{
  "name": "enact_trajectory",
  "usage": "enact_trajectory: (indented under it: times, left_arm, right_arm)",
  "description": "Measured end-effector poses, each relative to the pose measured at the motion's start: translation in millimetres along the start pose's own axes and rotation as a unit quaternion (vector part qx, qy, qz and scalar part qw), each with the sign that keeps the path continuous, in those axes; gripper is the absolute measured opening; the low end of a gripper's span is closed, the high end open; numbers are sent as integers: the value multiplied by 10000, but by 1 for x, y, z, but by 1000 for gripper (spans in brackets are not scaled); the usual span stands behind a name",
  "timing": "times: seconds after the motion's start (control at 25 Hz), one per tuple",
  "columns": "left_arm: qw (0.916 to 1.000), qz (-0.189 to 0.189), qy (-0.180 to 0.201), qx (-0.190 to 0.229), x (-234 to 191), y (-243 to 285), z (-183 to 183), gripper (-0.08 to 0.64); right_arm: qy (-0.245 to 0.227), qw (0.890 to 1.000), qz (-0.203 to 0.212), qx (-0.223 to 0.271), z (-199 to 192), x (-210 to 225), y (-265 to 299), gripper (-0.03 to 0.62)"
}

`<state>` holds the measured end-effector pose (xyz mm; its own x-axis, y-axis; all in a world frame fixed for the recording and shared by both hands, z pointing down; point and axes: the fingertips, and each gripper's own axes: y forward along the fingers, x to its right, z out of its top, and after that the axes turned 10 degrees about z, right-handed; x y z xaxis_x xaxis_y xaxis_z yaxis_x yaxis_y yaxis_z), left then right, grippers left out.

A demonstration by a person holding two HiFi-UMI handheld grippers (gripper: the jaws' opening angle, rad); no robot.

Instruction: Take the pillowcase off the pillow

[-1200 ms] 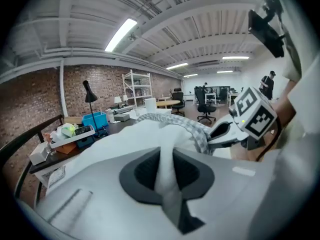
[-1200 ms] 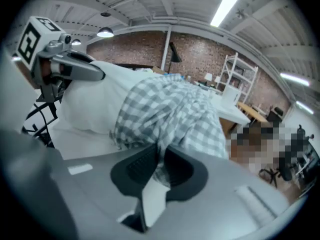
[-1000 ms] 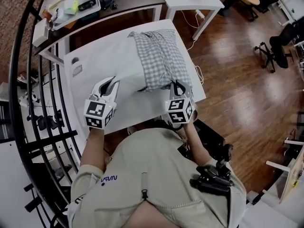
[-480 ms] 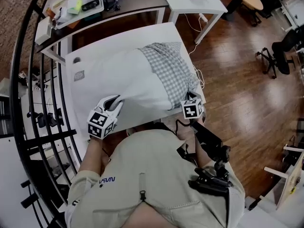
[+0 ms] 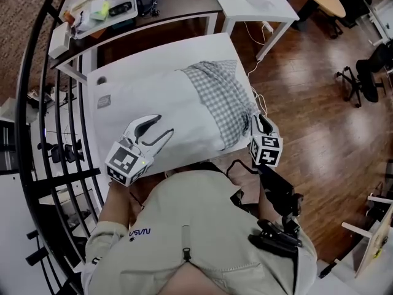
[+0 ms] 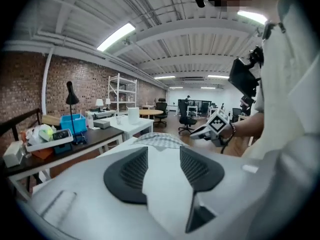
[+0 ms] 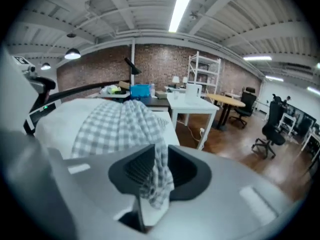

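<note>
At the near edge of the table (image 5: 95, 118), the left hand-held gripper (image 5: 163, 125) has just opened, clamping nothing, over the bared white pillow (image 5: 163, 100). The right hand-held gripper (image 5: 258, 123) has just eased its jaws apart, with the checked pillowcase (image 5: 224, 100) slack between them. Within a second the pillowcase has slid to the pillow's right end, so it is nearly off, I judge.
</note>
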<state>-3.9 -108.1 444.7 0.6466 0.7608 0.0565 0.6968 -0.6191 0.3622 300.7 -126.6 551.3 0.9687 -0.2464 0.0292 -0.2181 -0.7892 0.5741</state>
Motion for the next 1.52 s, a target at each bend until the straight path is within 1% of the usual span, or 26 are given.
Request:
enact_trajectory:
  times: [0.04, 0.08, 0.16, 0.24, 0.32, 0.4, 0.44, 0.52, 0.6, 0.64, 0.8, 0.88, 0.96, 1.0, 1.08, 1.12, 1.16, 1.24, 1.32, 1.4, 1.52]
  left_arm:
    - [9999, 123, 73, 0, -12, 12, 3, 206]
    - [9997, 231, 119, -40, -23, 25, 3, 217]
    - [9987, 416, 245, -185, -45, 52, 1, 267]
    - [9966, 570, 458, -388, -64, 80, -1, 296]
    - [9936, 644, 602, -701, -79, 109, -10, 324]
    - [9890, 570, 646, -1204, -84, 133, -33, 357]
    - [9858, 495, 618, -1482, -83, 142, -47, 360]
    - [9807, 379, 454, -1862, -79, 152, -71, 345]
    - [9789, 339, 289, -1993, -71, 153, -84, 293]
    - [9786, 327, 272, -2014, -65, 152, -87, 261]
    - [9796, 394, 450, -1918, -47, 144, -87, 153]
    - [9814, 502, 552, -1767, -43, 140, -87, 108]
    - [9835, 608, 611, -1592, -39, 134, -89, 70]
    - [9844, 656, 624, -1507, -38, 129, -86, 56]
    - [9870, 740, 604, -1296, -36, 115, -69, 38]
    - [9886, 779, 556, -1158, -36, 106, -58, 35]
    - [9904, 820, 492, -1000, -37, 95, -47, 32]
    - [9930, 888, 388, -670, -38, 71, -24, 32]
    - [9940, 911, 420, -430, -36, 51, -5, 32]
    - [9940, 899, 532, -320, -30, 40, 6, 34]
    - [9941, 889, 565, -255, -23, 33, 12, 33]
  right_arm:
    - [-4, 9998, 122, 146, 14, -5, 2, 86]
    - [-32, 9993, 253, 261, 26, -11, 5, 103]
    - [-122, 9976, 526, 423, 49, -23, 14, 120]
    - [-233, 9951, 815, 518, 69, -35, 25, 140]
    - [-404, 9916, 1107, 536, 88, -47, 39, 160]
    - [-664, 9868, 1377, 534, 108, -60, 53, 172]
    - [-809, 9841, 1493, 522, 118, -66, 61, 180]
    - [-1087, 9786, 1689, 441, 134, -76, 79, 193]
    - [-1314, 9739, 1830, 284, 144, -87, 99, 206]
    - [-1400, 9720, 1878, 183, 145, -91, 110, 213]
    - [-1708, 9657, 1916, -381, 138, -108, 154, 262]
    - [-1988, 9586, 1893, -754, 125, -117, 174, 262]
    - [-2307, 9494, 1874, -1014, 113, -123, 187, 254]
    - [-2444, 9463, 1821, -1077, 108, -123, 190, 214]
    - [-2742, 9438, 1555, -989, 113, -118, 190, 29]
    - [-2851, 9445, 1400, -838, 122, -114, 187, 25]
    - [-2863, 9476, 1254, -669, 132, -108, 184, 23]
    - [-2647, 9584, 1003, -375, 150, -90, 180, 21]
    - [-2424, 9665, 810, -226, 162, -69, 180, 21]
    - [-2308, 9708, 603, -254, 166, -51, 183, 21]
    - [-2100, 9762, 252, -488, 161, -22, 197, 20]
